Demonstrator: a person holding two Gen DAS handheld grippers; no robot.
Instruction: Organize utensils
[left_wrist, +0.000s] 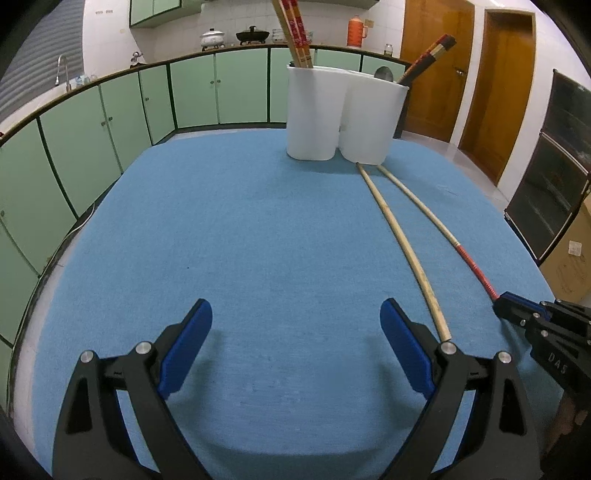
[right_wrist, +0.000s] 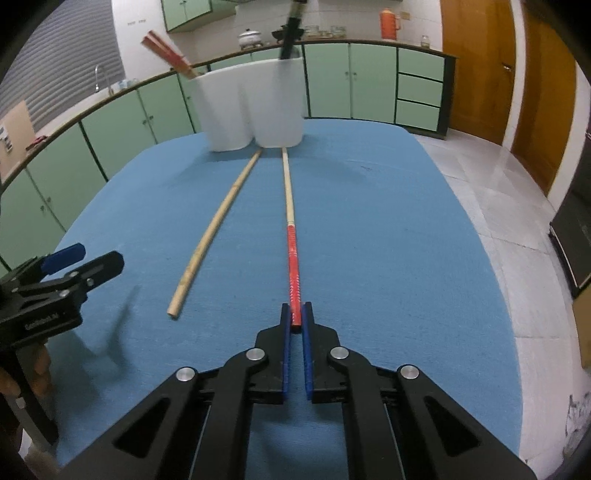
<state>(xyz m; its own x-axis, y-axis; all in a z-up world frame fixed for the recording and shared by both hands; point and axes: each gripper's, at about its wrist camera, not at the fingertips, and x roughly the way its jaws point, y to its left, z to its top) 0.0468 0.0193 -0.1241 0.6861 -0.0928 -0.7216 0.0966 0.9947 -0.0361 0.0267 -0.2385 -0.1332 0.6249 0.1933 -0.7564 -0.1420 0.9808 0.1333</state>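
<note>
Right wrist view: the right gripper (right_wrist: 296, 317) is clamped on the red end of one chopstick (right_wrist: 291, 251), which lies flat on the table (right_wrist: 406, 240) with its far tip right at the holder (right_wrist: 255, 107). The left gripper (left_wrist: 295, 332) has its jaws spread wide with nothing between them, hovering over bare cloth.

Count: two loose chopsticks on the table, the red-handled one and a plain one (right_wrist: 210, 236) beside it, both aimed at the holder. One white holder with two compartments. The left one holds some red chopsticks (left_wrist: 295, 33), the right one dark chopsticks (left_wrist: 428, 59), too bunched to count.

The table has a blue cloth. It's a kitchen: green cabinets (left_wrist: 192, 92), wooden doors (left_wrist: 495, 92), a pale tiled floor (right_wrist: 491, 192), and an orange flask (left_wrist: 356, 31) and pots on the counter.
</note>
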